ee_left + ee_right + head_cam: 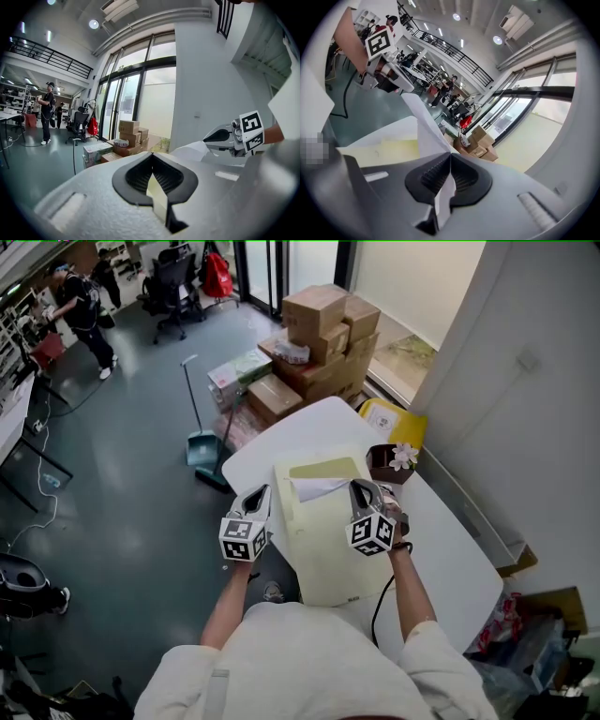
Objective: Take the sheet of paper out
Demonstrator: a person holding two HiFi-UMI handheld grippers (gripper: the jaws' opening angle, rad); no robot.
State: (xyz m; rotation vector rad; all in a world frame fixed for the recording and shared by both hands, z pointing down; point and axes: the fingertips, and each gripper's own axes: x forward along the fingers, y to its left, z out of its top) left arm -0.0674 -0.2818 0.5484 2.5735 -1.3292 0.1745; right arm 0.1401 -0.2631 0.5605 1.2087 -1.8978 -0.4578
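White sheet (319,488) pinched in right hand-held gripper (359,489); left hand-held gripper (258,495) clamps folder (328,554).

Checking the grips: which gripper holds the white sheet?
The right gripper: its jaws pinch the white sheet, while the left gripper is shut on the pale yellow envelope.

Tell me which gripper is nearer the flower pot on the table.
Right. In the head view the right gripper, shut on the white sheet, is just left of the flower pot. The left gripper, shut on the yellow envelope, is farther left.
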